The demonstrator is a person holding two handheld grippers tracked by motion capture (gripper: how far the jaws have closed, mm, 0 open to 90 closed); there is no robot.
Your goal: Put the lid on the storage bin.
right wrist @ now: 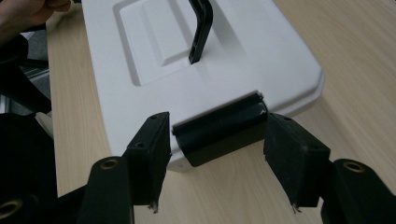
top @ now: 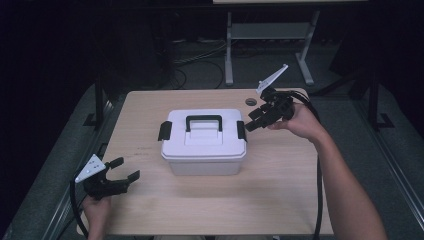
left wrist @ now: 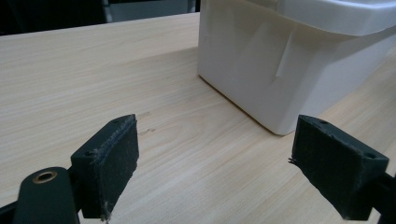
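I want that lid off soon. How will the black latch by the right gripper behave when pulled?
The latch looks like rigid glossy plastic, so probably stiff and a bit slippery against the pads. It likely snaps open suddenly. The box may be light and slide on the smooth table.

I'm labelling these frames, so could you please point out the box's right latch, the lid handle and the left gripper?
right latch (right wrist: 219, 133), right gripper view, its black face
lid handle (top: 204, 122), high view, top bar
left gripper (top: 126, 170), high view, between fingertips

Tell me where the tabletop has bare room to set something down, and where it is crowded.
Bare wood lies in front of the white box toward the near edge of the table, and behind the box around the cable hole. It is crowded at the box's right latch, which the right tongs straddle.
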